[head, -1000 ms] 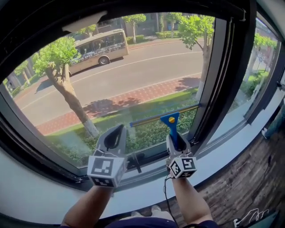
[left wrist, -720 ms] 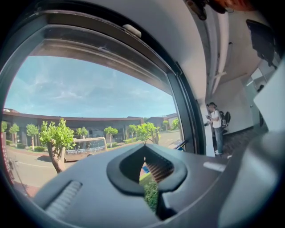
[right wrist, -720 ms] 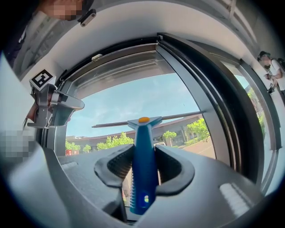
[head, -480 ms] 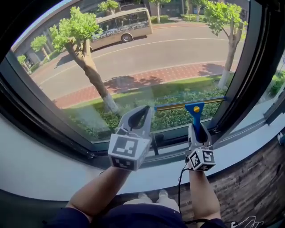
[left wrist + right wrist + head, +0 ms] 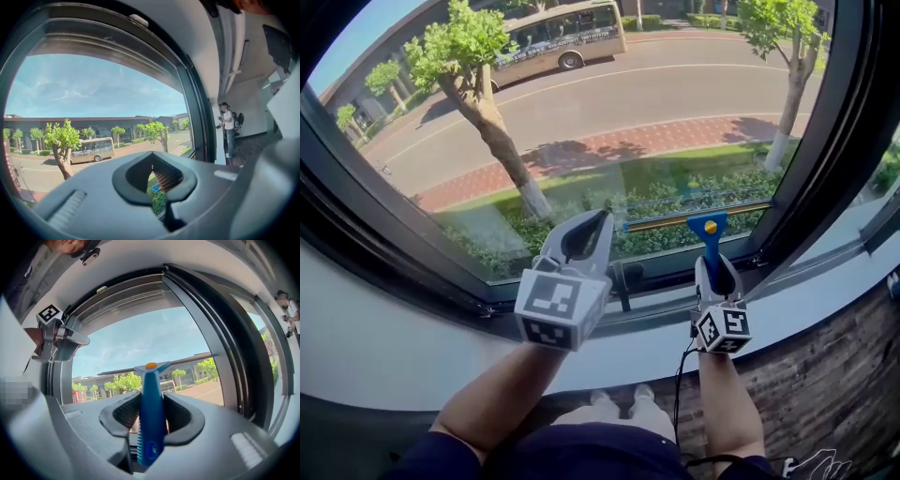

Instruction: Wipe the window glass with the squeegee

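The right gripper [image 5: 151, 416] has its two jaws clenched on the ribbed blue plastic handle of the squeegee [image 5: 150, 380], which stands upright between them; its long yellow-and-blue blade bar [image 5: 675, 221] runs level across the lower part of the big window glass [image 5: 656, 103], near the right post of the black frame [image 5: 825, 169]; the left gripper [image 5: 596, 225], just beside it, has its jaw tips pressed together on nothing, raised before the same pane above the white sill [image 5: 384, 347].
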Available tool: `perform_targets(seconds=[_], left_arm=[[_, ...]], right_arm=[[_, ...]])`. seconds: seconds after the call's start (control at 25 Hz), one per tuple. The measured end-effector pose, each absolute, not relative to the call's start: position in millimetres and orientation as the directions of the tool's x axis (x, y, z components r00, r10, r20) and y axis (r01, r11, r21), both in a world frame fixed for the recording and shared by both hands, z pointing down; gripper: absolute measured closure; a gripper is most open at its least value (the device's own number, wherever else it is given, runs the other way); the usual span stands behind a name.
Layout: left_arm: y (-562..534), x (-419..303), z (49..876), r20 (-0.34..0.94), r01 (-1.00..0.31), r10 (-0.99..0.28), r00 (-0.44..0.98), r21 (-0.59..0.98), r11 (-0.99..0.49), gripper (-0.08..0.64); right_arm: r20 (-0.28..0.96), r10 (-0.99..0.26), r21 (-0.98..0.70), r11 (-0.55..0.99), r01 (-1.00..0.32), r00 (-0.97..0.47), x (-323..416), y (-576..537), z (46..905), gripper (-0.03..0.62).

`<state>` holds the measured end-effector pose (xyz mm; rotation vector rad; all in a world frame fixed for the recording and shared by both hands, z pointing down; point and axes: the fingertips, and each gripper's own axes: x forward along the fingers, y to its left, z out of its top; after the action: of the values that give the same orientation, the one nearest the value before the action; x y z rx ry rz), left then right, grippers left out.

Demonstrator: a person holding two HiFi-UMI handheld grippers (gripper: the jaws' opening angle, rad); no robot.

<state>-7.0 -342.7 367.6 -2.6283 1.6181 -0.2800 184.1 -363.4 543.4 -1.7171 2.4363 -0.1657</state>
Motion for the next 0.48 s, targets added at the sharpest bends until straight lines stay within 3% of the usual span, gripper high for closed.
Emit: perform_targets(seconds=[0.48], left_arm=[[-340, -19, 377, 0.147, -0.898, -0.903, 0.403, -0.129, -0.421, 0.557]], right_arm=[[0.058, -0.931, -0.212, 0.340, -0.916, -0.359, 184, -354, 600, 0.443]])
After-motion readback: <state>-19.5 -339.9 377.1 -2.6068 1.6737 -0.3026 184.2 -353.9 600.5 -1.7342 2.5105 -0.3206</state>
